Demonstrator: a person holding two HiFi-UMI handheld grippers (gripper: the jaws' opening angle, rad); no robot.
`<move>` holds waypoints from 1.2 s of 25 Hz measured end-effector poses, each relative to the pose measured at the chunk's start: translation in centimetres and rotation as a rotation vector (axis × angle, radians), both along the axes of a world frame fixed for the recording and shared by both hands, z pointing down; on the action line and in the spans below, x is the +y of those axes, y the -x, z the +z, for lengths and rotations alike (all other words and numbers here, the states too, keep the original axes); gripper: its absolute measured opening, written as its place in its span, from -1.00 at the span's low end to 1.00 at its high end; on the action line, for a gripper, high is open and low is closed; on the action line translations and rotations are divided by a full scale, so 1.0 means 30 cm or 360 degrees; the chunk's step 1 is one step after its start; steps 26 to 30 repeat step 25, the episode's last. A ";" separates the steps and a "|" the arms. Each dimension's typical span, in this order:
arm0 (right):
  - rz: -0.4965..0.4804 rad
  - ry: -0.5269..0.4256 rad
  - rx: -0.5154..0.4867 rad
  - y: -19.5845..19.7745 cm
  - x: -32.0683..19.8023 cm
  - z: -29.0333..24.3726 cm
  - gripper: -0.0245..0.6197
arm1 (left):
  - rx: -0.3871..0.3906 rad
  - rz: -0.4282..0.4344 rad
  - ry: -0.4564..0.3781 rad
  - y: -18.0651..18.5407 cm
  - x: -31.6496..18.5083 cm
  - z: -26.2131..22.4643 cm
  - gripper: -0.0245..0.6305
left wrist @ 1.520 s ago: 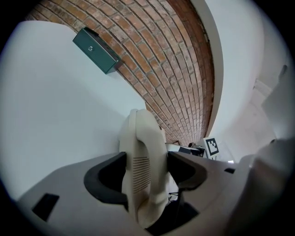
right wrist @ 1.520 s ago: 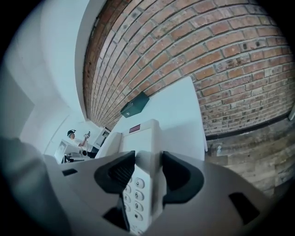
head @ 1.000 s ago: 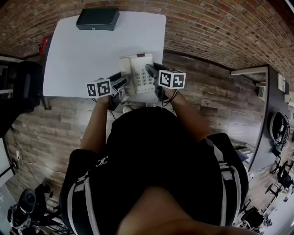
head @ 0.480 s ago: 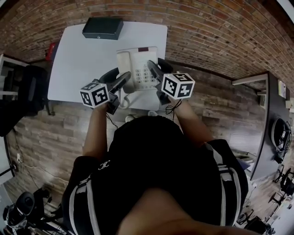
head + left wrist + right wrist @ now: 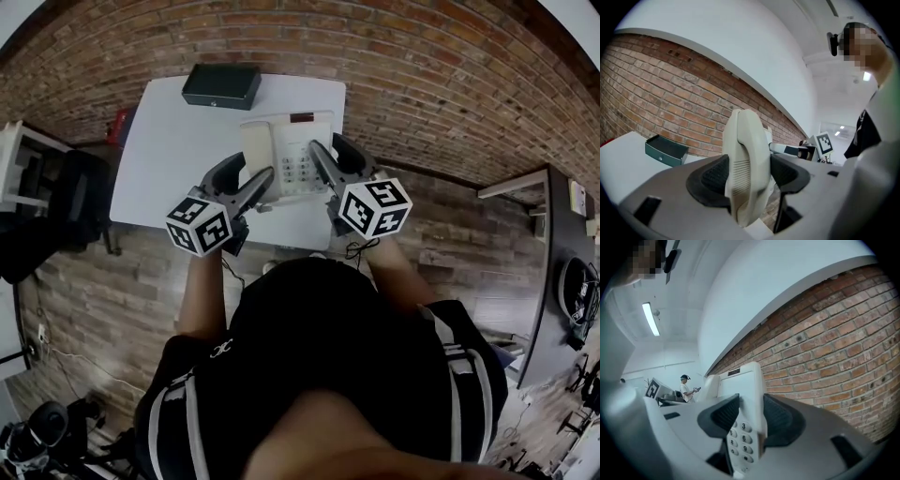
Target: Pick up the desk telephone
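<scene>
Telephone [image 5: 289, 157] up off the counter [image 5: 169, 141] since a second ago: your left gripper [image 5: 246, 174] pinches the handset [image 5: 743, 159] at 9 o'clock, and your right gripper [image 5: 333, 156] pinches the keypad [image 5: 740, 439] edge at 3 o'clock. The pickup looks all but done.

The telephone [image 5: 281, 141] is noted as cream. The table [image 5: 169, 159] is recorded as white, the box [image 5: 221, 85] as dark green. The wall [image 5: 422, 84] is patterned in red-brown brick.

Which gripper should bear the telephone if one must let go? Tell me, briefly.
Right, probably. The right gripper clamps the telephone itself, beside the keypad. The left gripper clamps the handset, which might lift off.
</scene>
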State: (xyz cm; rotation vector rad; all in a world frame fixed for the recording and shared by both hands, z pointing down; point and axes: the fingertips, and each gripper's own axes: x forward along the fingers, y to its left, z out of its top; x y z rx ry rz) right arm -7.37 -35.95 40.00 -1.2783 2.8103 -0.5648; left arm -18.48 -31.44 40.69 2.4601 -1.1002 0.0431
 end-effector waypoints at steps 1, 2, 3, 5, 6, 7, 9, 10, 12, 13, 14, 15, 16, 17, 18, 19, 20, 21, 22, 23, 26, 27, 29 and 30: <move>-0.0002 -0.0017 -0.0001 0.000 0.002 -0.010 -0.46 | -0.0009 -0.0004 -0.0014 -0.001 0.003 -0.009 -0.07; -0.0003 -0.0028 -0.0002 -0.001 0.004 -0.017 -0.46 | -0.0010 -0.0008 -0.0020 -0.001 0.004 -0.014 -0.07; -0.0003 -0.0032 -0.0002 -0.002 0.005 -0.021 -0.46 | -0.0004 -0.0011 -0.0020 -0.001 0.006 -0.017 -0.07; -0.0002 -0.0029 0.0000 -0.004 0.012 -0.022 -0.46 | 0.0004 -0.0011 -0.0010 -0.003 0.014 -0.017 -0.07; -0.0002 -0.0025 0.0000 -0.004 0.016 -0.021 -0.46 | 0.0002 -0.0010 -0.0007 -0.004 0.018 -0.016 -0.07; -0.0001 -0.0019 -0.0002 -0.005 0.020 -0.020 -0.46 | -0.0002 -0.0009 -0.0005 -0.004 0.022 -0.015 -0.07; 0.0005 -0.0011 -0.0006 -0.004 0.026 -0.017 -0.46 | -0.0004 -0.0009 -0.0005 -0.003 0.028 -0.016 -0.08; 0.0008 -0.0010 -0.0008 -0.004 0.029 -0.016 -0.46 | -0.0004 -0.0008 -0.0006 -0.002 0.031 -0.017 -0.08; 0.0012 -0.0013 -0.0008 -0.002 0.033 -0.017 -0.46 | -0.0004 -0.0007 -0.0008 0.000 0.034 -0.019 -0.08; 0.0013 -0.0017 -0.0008 -0.001 0.034 -0.018 -0.46 | -0.0005 -0.0007 -0.0011 0.002 0.036 -0.019 -0.08; 0.0013 -0.0021 -0.0008 0.001 0.035 -0.020 -0.47 | -0.0006 -0.0007 -0.0014 0.003 0.037 -0.020 -0.08; 0.0013 -0.0022 -0.0009 0.002 0.036 -0.021 -0.46 | -0.0006 -0.0009 -0.0017 0.004 0.038 -0.021 -0.08; 0.0012 -0.0022 -0.0010 0.002 0.037 -0.021 -0.46 | -0.0006 -0.0009 -0.0018 0.004 0.039 -0.021 -0.08; 0.0010 -0.0020 -0.0010 0.002 0.037 -0.020 -0.46 | -0.0005 -0.0010 -0.0017 0.004 0.040 -0.021 -0.08; 0.0009 -0.0018 -0.0010 0.002 0.037 -0.020 -0.47 | -0.0005 -0.0010 -0.0016 0.004 0.041 -0.021 -0.08; 0.0009 -0.0017 -0.0009 0.001 0.037 -0.020 -0.47 | -0.0007 -0.0010 -0.0015 0.003 0.041 -0.021 -0.08; 0.0008 -0.0017 -0.0008 0.000 0.037 -0.020 -0.46 | -0.0009 -0.0010 -0.0014 0.001 0.041 -0.021 -0.08; 0.0007 -0.0016 -0.0010 -0.002 0.038 -0.020 -0.47 | -0.0011 -0.0012 -0.0014 -0.001 0.042 -0.022 -0.08; 0.0006 -0.0015 -0.0012 -0.003 0.038 -0.019 -0.46 | -0.0014 -0.0013 -0.0014 -0.002 0.043 -0.022 -0.08; 0.0004 -0.0013 -0.0014 -0.004 0.039 -0.019 -0.46 | -0.0015 -0.0015 -0.0014 -0.004 0.044 -0.022 -0.08; 0.0001 -0.0010 -0.0019 -0.006 0.040 -0.017 -0.46 | -0.0019 -0.0019 -0.0012 -0.006 0.046 -0.021 -0.08; 0.0001 -0.0010 -0.0019 -0.006 0.040 -0.017 -0.46 | -0.0019 -0.0019 -0.0012 -0.006 0.046 -0.021 -0.08; 0.0001 -0.0010 -0.0019 -0.006 0.040 -0.017 -0.46 | -0.0019 -0.0019 -0.0012 -0.006 0.046 -0.021 -0.08; 0.0001 -0.0010 -0.0019 -0.006 0.040 -0.017 -0.46 | -0.0019 -0.0019 -0.0012 -0.006 0.046 -0.021 -0.08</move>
